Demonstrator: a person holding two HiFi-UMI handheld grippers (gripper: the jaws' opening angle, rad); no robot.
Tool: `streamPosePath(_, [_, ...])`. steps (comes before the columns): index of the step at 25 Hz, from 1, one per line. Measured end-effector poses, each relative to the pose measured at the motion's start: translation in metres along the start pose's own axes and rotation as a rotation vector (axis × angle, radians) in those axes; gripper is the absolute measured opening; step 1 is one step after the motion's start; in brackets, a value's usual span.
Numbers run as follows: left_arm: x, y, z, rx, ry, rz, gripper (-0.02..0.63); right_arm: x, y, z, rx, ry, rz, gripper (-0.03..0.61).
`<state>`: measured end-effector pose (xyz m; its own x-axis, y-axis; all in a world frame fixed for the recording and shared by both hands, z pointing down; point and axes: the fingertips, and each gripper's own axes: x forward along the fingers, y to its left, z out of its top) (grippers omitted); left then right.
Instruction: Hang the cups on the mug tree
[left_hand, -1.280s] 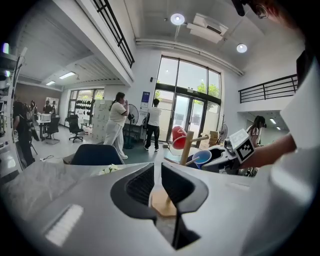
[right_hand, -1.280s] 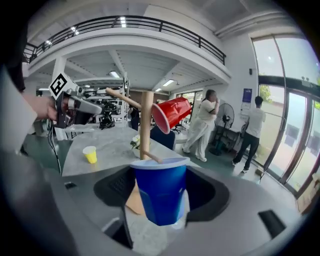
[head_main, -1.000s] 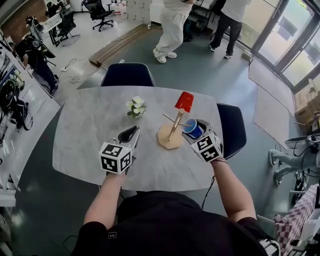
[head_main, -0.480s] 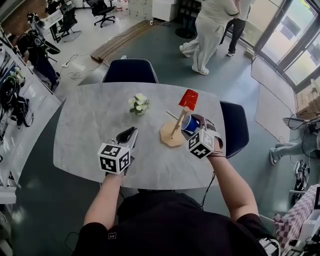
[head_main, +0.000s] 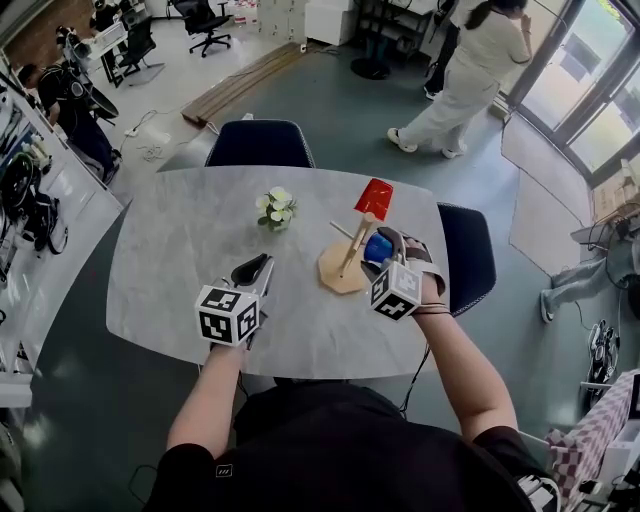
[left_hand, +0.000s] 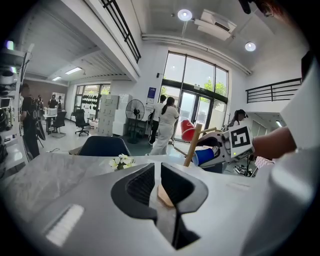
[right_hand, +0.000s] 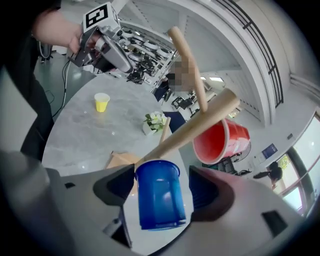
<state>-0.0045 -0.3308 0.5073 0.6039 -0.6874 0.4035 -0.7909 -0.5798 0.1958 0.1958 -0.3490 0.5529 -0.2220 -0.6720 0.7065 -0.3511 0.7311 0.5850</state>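
The wooden mug tree (head_main: 349, 252) stands on the table right of centre, with a red cup (head_main: 374, 198) hung at its top. My right gripper (head_main: 381, 246) is shut on a blue cup (head_main: 377, 247) right beside the tree's pole. In the right gripper view the blue cup (right_hand: 159, 200) sits between the jaws, its mouth facing a slanting wooden peg (right_hand: 192, 131) that crosses its rim. The red cup (right_hand: 220, 141) hangs just behind. My left gripper (head_main: 260, 264) hovers over the near left of the table, shut and empty (left_hand: 157, 170).
A small pot of white flowers (head_main: 273, 211) stands at the table's middle back. A yellow cup (right_hand: 102, 102) sits on the table under the left gripper. Two dark chairs (head_main: 258, 143) stand at the far and right sides. A person walks behind.
My right gripper has rolled and carried the blue cup a little left, up to the tree's pole. The left gripper has kept still. The person behind has walked right.
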Motion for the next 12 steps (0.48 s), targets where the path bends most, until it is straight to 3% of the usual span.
streamPosePath(7, [0.001,-0.007,0.008,0.016,-0.015,0.000,0.049,-0.025,-0.012,0.004,0.060,-0.086,-0.018,0.318])
streamPosePath(12, [-0.005,-0.007,0.038,0.080,-0.055,0.016,0.049,-0.057,-0.035,0.004,0.295,-0.219,-0.023,0.318])
